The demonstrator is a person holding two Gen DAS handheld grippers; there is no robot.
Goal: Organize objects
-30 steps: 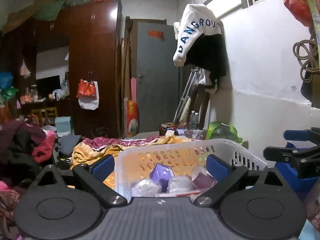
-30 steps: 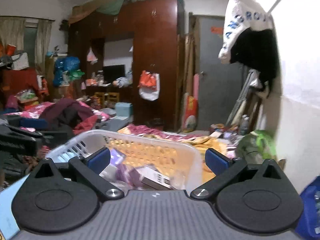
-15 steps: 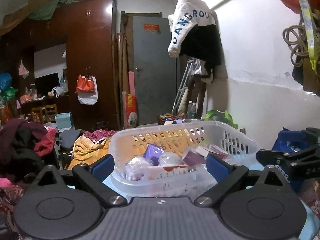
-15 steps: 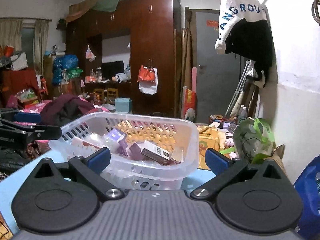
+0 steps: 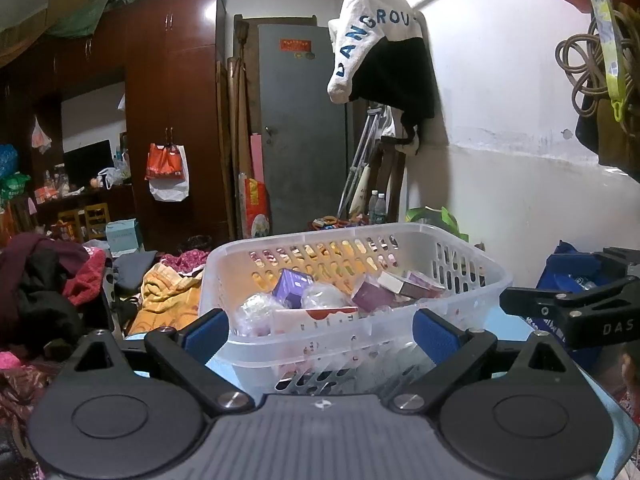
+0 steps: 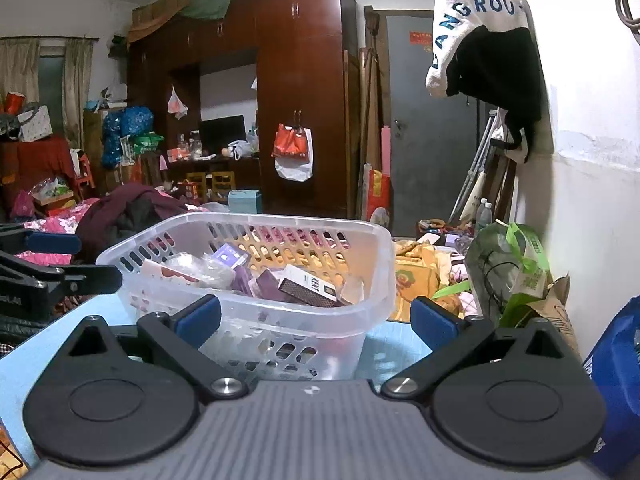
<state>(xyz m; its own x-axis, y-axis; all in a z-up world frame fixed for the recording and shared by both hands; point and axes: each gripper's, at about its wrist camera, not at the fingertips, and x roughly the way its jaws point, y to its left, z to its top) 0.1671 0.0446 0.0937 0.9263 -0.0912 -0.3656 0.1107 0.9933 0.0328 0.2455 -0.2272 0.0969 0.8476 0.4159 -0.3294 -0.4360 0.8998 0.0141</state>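
Item: clear slotted basket (image 5: pixel 356 280), resting on the pale blue counter (image 6: pixel 380 344), packed with small purple boxes (image 5: pixel 292 282) and wrapped packets; likely the collecting bin for loose items. Left hand-held gripper (image 5: pixel 326 328): released, empty, facing the basket's near wall. Right hand-held gripper (image 6: pixel 316 316): likewise released. Change: both have drawn back; the basket shows whole, earlier its rim filled the view

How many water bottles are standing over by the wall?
2 water bottles stand side by side on the floor by the wall, beside the crutches. More may be hidden behind the basket.
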